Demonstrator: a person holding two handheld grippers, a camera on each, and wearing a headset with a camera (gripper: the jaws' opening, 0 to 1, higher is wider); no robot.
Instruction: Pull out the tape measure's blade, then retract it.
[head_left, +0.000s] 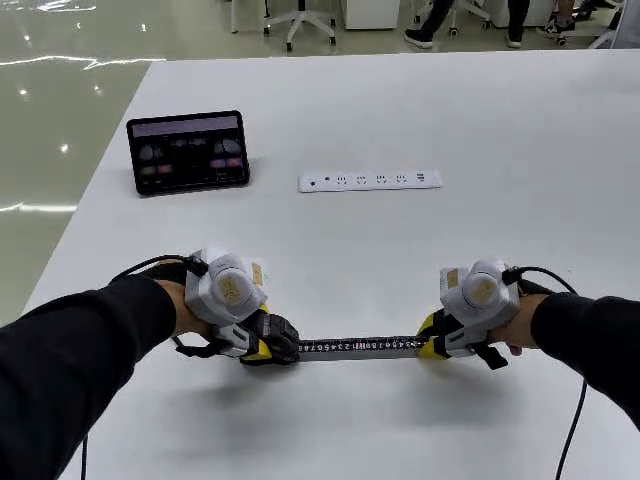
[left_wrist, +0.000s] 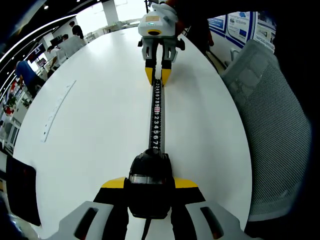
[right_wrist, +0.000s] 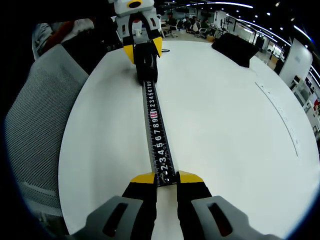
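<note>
In the head view, a black tape measure case (head_left: 278, 338) lies on the white table (head_left: 480, 120), clamped in the left gripper (head_left: 262, 345). Its dark blade (head_left: 360, 346) runs to the right gripper (head_left: 432, 347), which pinches the tip; the digits are too small to read here. Behind lie a black tablet (head_left: 188, 150) and a white power strip (head_left: 370, 180). In the left gripper view, the case hides the blade's root. In the right gripper view, white digits 2 to 9 are legible, the jaws cover the blade's end, and a grey mesh chair (right_wrist: 45, 115) borders the table.
</note>
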